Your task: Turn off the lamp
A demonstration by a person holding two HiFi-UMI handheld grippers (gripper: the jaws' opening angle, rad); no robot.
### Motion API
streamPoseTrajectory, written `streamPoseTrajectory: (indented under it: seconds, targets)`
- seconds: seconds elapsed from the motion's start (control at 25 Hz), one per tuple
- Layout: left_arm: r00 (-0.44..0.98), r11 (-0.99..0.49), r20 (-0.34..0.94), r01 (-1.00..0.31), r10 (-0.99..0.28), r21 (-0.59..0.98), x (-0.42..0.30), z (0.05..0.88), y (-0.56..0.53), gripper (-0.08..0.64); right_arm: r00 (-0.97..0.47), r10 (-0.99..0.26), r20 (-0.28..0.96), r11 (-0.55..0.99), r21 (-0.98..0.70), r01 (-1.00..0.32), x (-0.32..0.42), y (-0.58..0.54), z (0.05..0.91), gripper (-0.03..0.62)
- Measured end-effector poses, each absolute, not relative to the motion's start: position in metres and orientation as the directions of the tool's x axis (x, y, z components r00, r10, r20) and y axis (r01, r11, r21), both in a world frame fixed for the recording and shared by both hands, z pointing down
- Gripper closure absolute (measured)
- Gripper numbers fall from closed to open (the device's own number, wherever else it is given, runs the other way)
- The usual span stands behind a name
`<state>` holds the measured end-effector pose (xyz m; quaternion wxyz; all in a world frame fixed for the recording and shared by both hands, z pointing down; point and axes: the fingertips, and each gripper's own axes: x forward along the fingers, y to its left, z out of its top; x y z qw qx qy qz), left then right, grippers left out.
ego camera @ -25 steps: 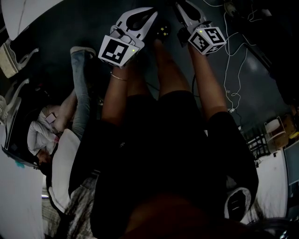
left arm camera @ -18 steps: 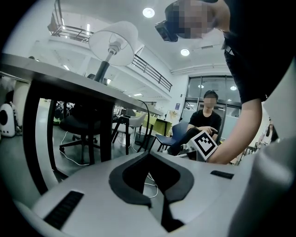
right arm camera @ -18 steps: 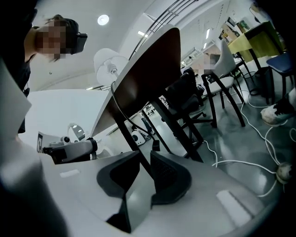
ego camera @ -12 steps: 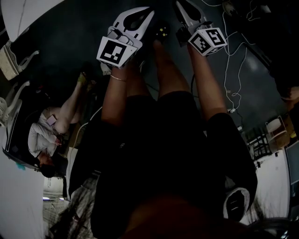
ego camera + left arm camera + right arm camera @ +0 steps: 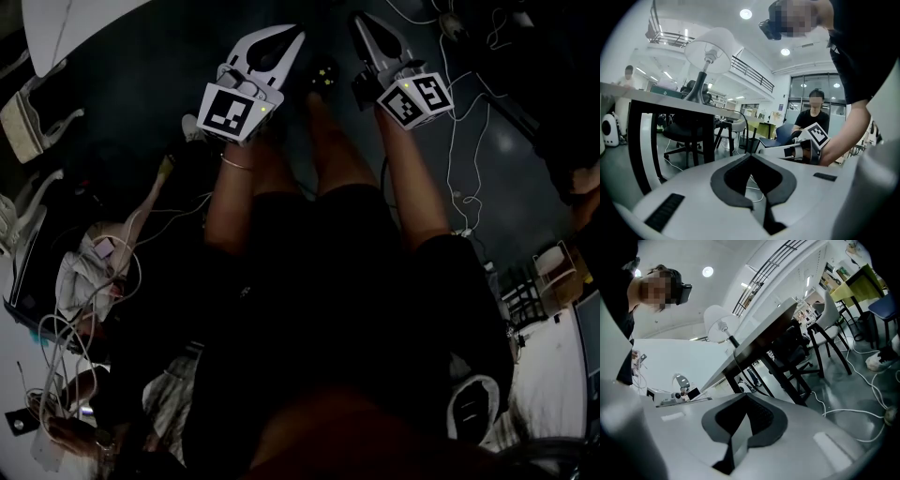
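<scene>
The lamp (image 5: 710,50) has a white shade and a dark stem and stands on a table (image 5: 656,104) in the left gripper view; its shade looks unlit. The lamp (image 5: 720,322) also shows in the right gripper view on the table's edge, up and to the left of the jaws. My left gripper (image 5: 750,157) is shut with nothing between its pads. My right gripper (image 5: 745,397) is shut and empty too. In the dim head view the left gripper (image 5: 281,39) and right gripper (image 5: 367,26) are held side by side, below the table and away from the lamp.
Black chairs (image 5: 683,133) stand under and beside the table. White cables (image 5: 461,112) trail over the dark floor at the right, and more cables (image 5: 855,411) lie under the table. A seated person (image 5: 814,117) is behind. A small dark thing with pale dots (image 5: 324,75) lies between the grippers.
Both grippers sit slightly higher in the head view. At the left, the seated person's jeans leg has gone from view and loose white cables show there now.
</scene>
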<state>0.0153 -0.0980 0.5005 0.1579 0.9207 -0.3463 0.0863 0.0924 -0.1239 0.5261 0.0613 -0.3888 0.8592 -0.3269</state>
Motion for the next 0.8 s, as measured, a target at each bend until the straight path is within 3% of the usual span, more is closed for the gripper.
streamPoseTrajectory:
  seconds: [0.8]
  targets:
    - [0.748,-0.729,0.263,-0.659,-0.61,0.185,0.028,0.434,-0.11,0.554,-0.72,-0.685,0.112,0.538,-0.588,-0.603,0.094,-0.13,0.439,0.592]
